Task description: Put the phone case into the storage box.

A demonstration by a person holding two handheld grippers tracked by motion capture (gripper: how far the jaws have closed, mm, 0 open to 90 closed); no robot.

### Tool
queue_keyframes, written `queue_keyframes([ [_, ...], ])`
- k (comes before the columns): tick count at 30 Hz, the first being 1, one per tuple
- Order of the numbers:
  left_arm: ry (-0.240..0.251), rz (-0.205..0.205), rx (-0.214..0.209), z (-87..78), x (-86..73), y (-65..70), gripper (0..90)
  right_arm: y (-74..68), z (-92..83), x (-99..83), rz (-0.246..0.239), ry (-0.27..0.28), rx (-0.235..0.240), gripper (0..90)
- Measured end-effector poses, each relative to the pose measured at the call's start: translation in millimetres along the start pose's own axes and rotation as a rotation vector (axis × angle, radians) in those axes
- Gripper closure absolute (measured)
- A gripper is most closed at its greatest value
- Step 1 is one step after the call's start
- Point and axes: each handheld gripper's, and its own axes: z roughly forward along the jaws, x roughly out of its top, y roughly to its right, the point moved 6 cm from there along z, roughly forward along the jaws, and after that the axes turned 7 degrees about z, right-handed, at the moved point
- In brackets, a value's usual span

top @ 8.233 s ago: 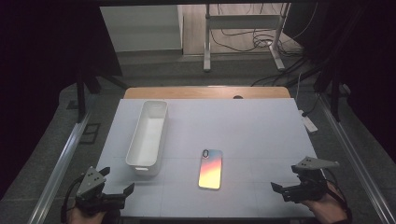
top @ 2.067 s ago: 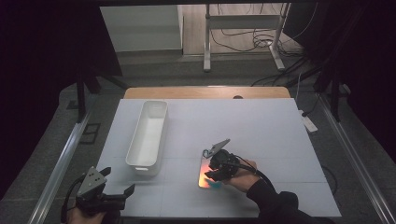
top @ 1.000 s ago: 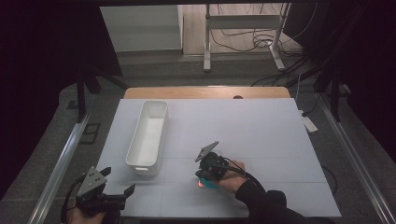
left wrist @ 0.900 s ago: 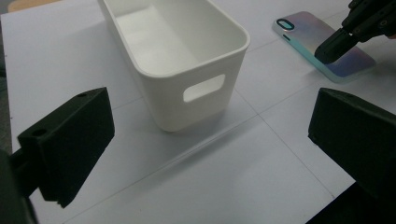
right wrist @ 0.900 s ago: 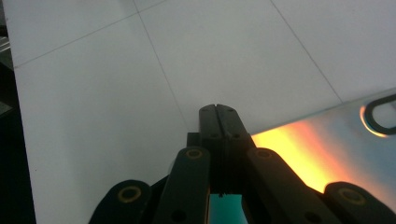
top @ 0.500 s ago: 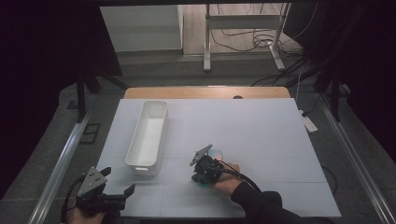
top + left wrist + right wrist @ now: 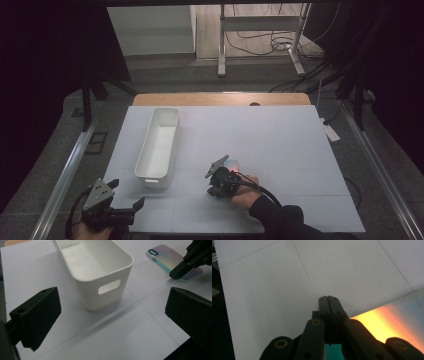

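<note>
The white bench (image 7: 280, 145) is evenly lit from above while the room around it falls to black. Shadows are soft. The phone case (image 7: 392, 322) glares orange up close, and near claw parts blur.

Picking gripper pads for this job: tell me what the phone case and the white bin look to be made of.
Phone case: probably glossy plastic with an iridescent film, going by its teal-to-pink-to-orange sheen. White bin: looks like moulded matte plastic, with rounded corners, an even rim and a cut-out handle slot.
</note>
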Motion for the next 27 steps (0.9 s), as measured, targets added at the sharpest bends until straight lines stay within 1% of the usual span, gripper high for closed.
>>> queue_keyframes([
  [4, 0.000, 0.002, 0.002, 0.0, 0.0, -0.1, 0.8, 1.6, -2.4, -3.2, 0.010, -0.003, -0.002, 89.3],
  [13, -0.001, 0.002, 0.004, 0.1, 0.0, 0.0, 0.9, 5.5, -7.3, -9.7, 0.014, -0.004, -0.011, 89.2],
  [27, 0.000, 0.003, 0.004, 0.1, 0.1, 0.1, 0.9, 18.7, -17.0, -22.1, 0.056, -0.005, -0.029, 89.3],
])
